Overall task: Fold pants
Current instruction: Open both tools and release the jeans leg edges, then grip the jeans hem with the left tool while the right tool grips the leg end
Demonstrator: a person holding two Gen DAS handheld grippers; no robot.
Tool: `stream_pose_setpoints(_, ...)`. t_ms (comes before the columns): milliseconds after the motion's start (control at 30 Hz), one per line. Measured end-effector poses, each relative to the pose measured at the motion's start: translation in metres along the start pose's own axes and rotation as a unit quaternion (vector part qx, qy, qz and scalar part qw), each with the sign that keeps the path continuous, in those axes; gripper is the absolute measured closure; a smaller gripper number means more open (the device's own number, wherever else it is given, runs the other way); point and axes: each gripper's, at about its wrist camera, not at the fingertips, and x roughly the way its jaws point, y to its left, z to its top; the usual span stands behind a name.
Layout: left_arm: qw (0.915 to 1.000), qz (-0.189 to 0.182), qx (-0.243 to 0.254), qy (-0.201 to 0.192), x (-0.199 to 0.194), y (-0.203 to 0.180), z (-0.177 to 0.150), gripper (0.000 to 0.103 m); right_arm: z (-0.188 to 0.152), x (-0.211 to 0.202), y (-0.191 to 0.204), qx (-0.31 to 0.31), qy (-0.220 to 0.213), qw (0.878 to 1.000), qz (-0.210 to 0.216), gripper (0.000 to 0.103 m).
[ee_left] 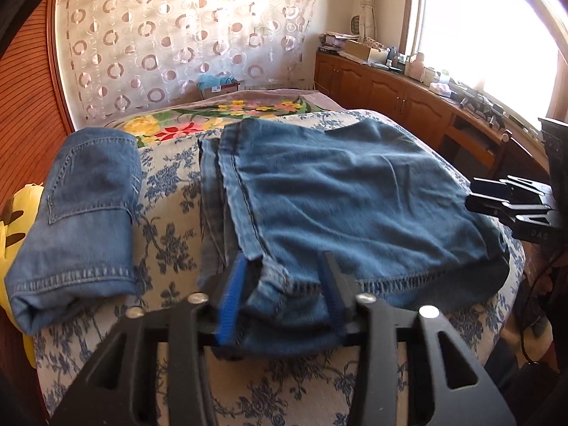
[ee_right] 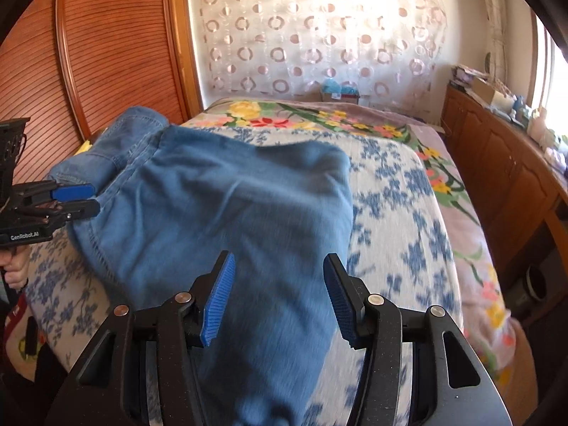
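Left gripper [ee_left: 284,294] grips pants [ee_left: 340,191] hem (right view: sideways).

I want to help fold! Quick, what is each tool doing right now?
Left tool: jaws partly open around a bunched corner of the jeans; whether it pinches cannot be told.
Right tool: open, jeans lying loose between, not held.

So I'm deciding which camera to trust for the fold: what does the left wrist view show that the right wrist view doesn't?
Left wrist only: the whole folded jeans beside the pants, a hem bunched between the left hand-held gripper pads, and the bright window.

Right wrist only: the right hand-held gripper open over the pants, pads not pressing, and a hand.

Both: pants, bedspread, curtain, cabinets.
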Motion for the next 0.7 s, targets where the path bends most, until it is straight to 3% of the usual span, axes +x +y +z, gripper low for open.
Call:
stream_pose_setpoints(167, 0.9998, 0.018, 0.002, -0.008, -0.004, -0.002, -0.006, 0.081, -0.022, -0.008, 0.001, 0.011, 0.002, 1.000, 0.003, 0.052)
stream_pose_setpoints(233, 0.9997, 0.024, 0.004, -0.006, -0.003, -0.001, -0.009, 0.092, -0.029, -0.011, 0.003, 0.013, 0.002, 1.000, 0.002, 0.052)
stream_pose_setpoints(400, 0.9991, 0.033, -0.008, -0.026, -0.008, 0.004, -0.017, 0.096, -0.043, -0.018, 0.004, 0.019, 0.004, 1.000, 0.002, 0.052)
stream_pose_setpoints(700, 0.9989, 0.041, -0.020, -0.014, -0.007, 0.006, -0.029, 0.094, -0.064, -0.032, -0.001, 0.033, 0.005, 0.999, -0.001, 0.052)
